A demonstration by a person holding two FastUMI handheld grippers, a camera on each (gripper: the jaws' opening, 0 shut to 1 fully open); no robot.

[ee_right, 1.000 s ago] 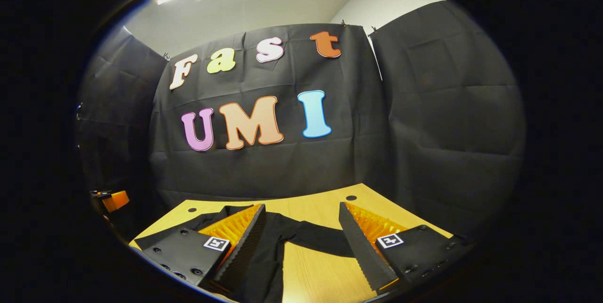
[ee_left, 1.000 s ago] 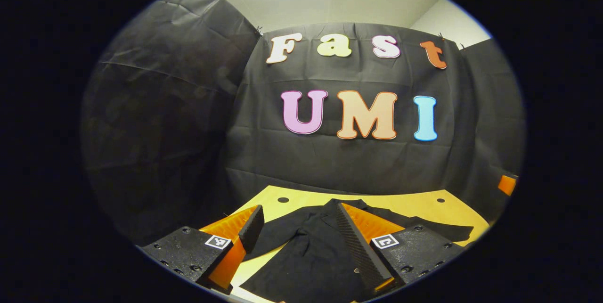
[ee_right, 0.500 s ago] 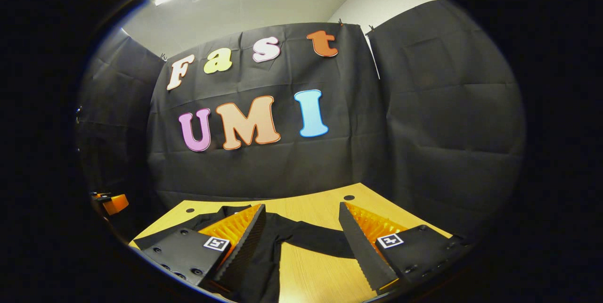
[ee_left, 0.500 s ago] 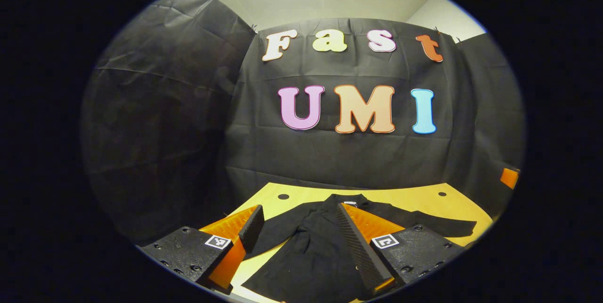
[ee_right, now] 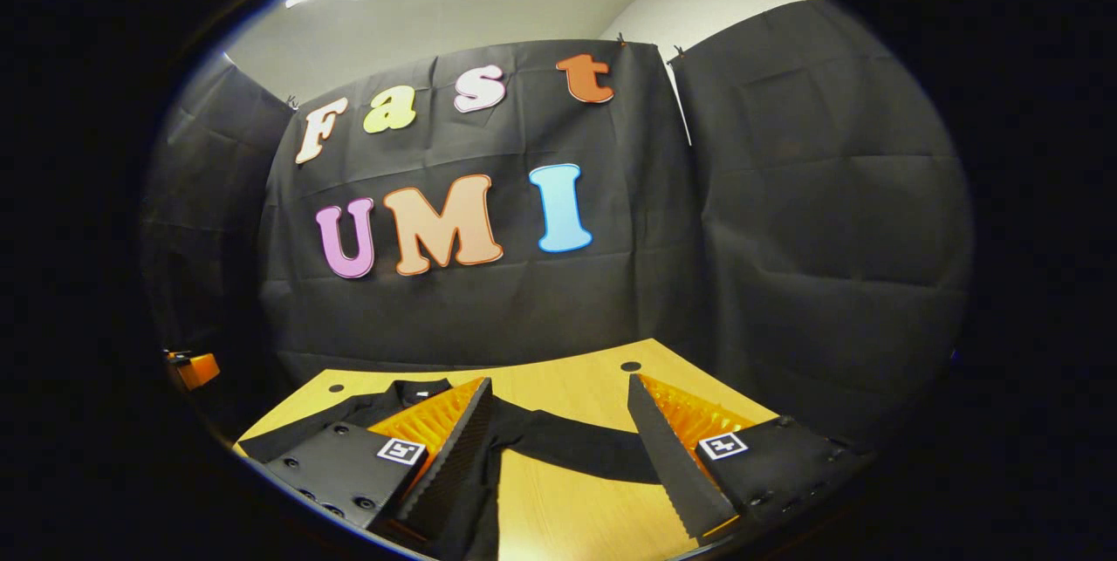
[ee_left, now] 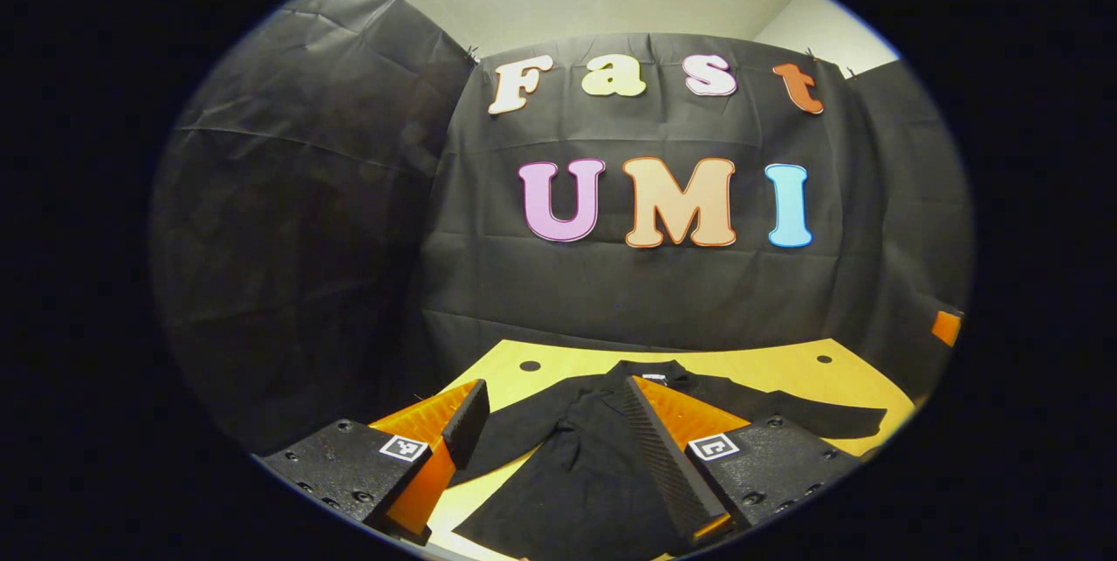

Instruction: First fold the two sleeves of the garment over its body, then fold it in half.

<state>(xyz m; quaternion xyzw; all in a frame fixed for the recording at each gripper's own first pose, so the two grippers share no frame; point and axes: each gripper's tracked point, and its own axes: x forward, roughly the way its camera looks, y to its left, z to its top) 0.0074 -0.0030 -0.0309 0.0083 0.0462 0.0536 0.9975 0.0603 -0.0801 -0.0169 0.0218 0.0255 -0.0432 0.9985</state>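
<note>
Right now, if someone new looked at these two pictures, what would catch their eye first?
Probably the black long-sleeved garment spread flat on the yellow wooden table, both sleeves out to the sides, unfolded. Next, the open left gripper low in the left gripper view, above the garment's body. The open right gripper straddles one outstretched sleeve in the right gripper view.

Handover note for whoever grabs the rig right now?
Left tool: open, holding nothing, above the black shirt.
Right tool: open, holding nothing, above the shirt's outstretched sleeve.
Shirt lies spread flat on the wooden table, collar toward the back wall, both sleeves out to the sides.
Done: nothing folded.
Left: fold both sleeves over the body, then fold in half.
</note>
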